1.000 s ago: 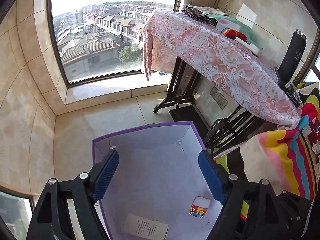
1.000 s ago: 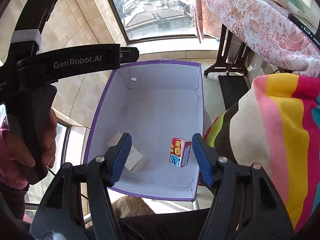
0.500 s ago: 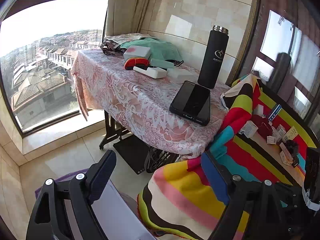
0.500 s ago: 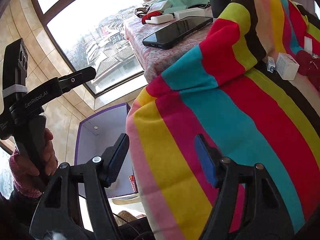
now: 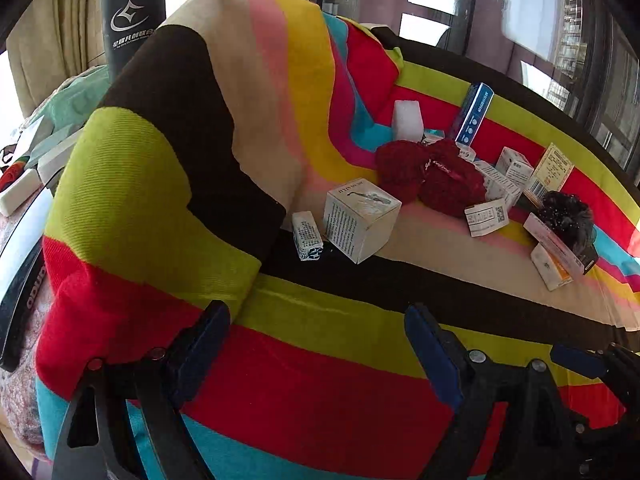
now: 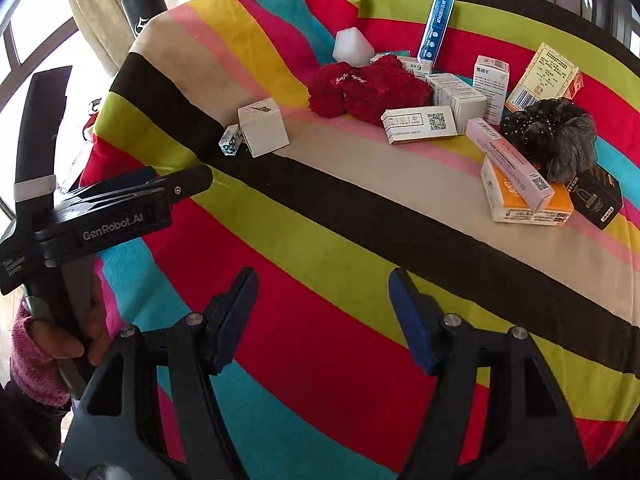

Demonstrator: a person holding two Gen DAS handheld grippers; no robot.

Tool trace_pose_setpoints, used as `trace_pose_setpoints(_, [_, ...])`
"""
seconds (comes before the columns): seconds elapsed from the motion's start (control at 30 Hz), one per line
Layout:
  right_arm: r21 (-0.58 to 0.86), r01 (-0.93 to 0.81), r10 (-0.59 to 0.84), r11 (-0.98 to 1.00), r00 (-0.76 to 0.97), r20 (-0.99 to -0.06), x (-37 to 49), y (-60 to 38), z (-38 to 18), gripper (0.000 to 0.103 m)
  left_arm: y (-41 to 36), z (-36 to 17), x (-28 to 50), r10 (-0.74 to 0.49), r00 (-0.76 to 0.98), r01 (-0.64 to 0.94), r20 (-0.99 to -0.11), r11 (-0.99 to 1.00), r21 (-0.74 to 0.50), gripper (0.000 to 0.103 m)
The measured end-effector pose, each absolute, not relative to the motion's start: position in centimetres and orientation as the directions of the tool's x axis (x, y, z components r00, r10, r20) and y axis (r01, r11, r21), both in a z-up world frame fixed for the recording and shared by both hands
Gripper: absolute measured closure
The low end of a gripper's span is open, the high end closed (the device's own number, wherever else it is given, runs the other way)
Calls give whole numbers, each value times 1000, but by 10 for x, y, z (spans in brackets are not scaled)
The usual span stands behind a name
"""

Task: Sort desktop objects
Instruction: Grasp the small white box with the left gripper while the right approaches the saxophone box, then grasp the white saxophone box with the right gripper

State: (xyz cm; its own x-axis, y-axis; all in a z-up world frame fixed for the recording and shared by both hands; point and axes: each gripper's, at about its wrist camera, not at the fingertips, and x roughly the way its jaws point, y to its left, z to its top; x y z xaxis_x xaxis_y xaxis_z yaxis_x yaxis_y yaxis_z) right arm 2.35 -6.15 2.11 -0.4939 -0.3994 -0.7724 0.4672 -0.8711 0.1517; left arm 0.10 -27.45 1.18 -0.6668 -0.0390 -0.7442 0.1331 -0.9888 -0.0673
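On the striped cloth [image 5: 320,400] [image 6: 320,240] lie several small boxes. A white cube box [image 5: 362,220] [image 6: 263,126] stands nearest, with a small blue-and-white box [image 5: 307,236] [image 6: 231,141] touching its left side. Behind them are a red fluffy item [image 5: 432,176] [image 6: 368,88], a white foam block [image 6: 351,48], a tall blue box [image 6: 436,28] and a black scrunchie [image 6: 556,136] over an orange box [image 6: 524,204]. My left gripper [image 5: 316,324] [image 6: 172,178] is open and holds nothing, short of the cube box. My right gripper [image 6: 322,280] hangs open over the near stripes.
A black flask [image 5: 132,12] [image 6: 144,0] stands behind the raised fold of the cloth at the far left. A dark phone [image 5: 20,264] lies at the left edge. A hand in a pink sleeve [image 6: 60,344] holds the left gripper's handle.
Both views have swung away from the purple-edged box on the floor, past the lace-covered table, up onto the striped tabletop. Both grippers stay open with nothing in them.
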Motion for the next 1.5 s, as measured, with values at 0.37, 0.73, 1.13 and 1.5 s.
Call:
trace_pose_setpoints(0.37, [170, 503, -433, -847, -469, -770, 4, -69, 7, 33, -282, -3, -60, -128, -601, 205, -789, -979, 3, 45])
trace_pose_setpoints(0.73, [176, 573, -492, -801, -461, -739, -56, -128, 19, 33, -299, 0, -24, -96, -614, 216, -783, -975, -51, 88])
trace_pose_setpoints(1.13, [122, 531, -395, -839, -439, -807, -116, -218, 3, 33, -318, 1, 36, -45, -638, 204, -768, -972, -113, 87])
trace_pose_setpoints(1.5, [17, 511, -332, -859, -532, -779, -74, -174, 10, 56, -325, 3, 55, -44, -644, 204, -764, -972, -116, 88])
